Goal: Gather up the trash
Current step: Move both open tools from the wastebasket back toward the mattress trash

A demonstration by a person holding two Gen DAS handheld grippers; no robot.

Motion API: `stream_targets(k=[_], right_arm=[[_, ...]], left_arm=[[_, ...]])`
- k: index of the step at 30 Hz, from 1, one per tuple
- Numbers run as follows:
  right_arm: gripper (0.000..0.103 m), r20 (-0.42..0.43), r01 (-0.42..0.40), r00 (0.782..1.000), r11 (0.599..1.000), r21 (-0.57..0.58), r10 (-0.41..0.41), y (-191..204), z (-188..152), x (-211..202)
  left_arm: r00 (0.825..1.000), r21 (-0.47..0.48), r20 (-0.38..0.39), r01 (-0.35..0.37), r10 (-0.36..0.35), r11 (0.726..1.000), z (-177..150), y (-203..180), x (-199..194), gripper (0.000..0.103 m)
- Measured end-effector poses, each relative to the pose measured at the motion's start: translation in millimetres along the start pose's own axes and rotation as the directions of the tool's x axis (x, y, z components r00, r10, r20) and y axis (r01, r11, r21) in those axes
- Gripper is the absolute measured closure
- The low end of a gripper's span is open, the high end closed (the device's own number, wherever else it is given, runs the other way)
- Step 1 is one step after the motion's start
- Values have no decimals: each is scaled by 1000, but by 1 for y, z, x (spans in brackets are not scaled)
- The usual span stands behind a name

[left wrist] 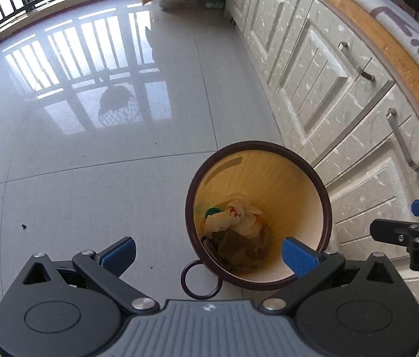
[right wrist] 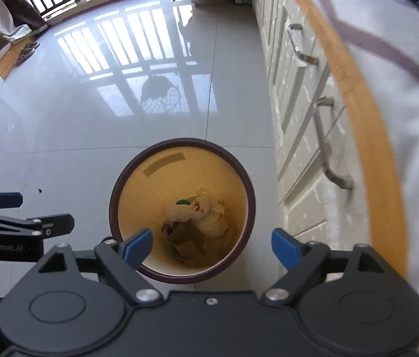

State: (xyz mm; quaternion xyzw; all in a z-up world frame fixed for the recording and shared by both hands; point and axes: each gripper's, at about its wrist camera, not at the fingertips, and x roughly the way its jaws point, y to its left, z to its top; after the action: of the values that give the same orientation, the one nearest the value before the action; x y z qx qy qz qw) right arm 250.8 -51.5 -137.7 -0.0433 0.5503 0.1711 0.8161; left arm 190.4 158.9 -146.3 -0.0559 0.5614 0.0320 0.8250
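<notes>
With both jaws wide and empty, I hover the left gripper (left wrist: pixel 209 253) and right gripper (right wrist: pixel 210 248) over the round tan, brown-rimmed bin (right wrist: pixel 248 205), presumably having just dropped crumpled paper (right wrist: pixel 206 211).

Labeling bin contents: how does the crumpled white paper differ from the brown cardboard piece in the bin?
The crumpled white paper is pale, wadded and lumpy; the brown cardboard piece is dark and flatter. The paper lies toward the far side of the bin, the cardboard toward the near side. The paper looks bulkier. Both lie at the bin's bottom, touching.
</notes>
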Motion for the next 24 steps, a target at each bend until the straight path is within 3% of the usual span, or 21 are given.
stream_targets(k=[12, 24], right_arm=[[0, 77, -20, 997, 998, -57, 25, 15, -19, -44], [0, 172, 8, 985, 999, -35, -2, 11, -37, -88]], left_arm=[[998, -27, 45, -42, 43, 999, -22, 2, -43, 0], [990, -42, 136, -43, 48, 998, -44, -2, -90, 0]])
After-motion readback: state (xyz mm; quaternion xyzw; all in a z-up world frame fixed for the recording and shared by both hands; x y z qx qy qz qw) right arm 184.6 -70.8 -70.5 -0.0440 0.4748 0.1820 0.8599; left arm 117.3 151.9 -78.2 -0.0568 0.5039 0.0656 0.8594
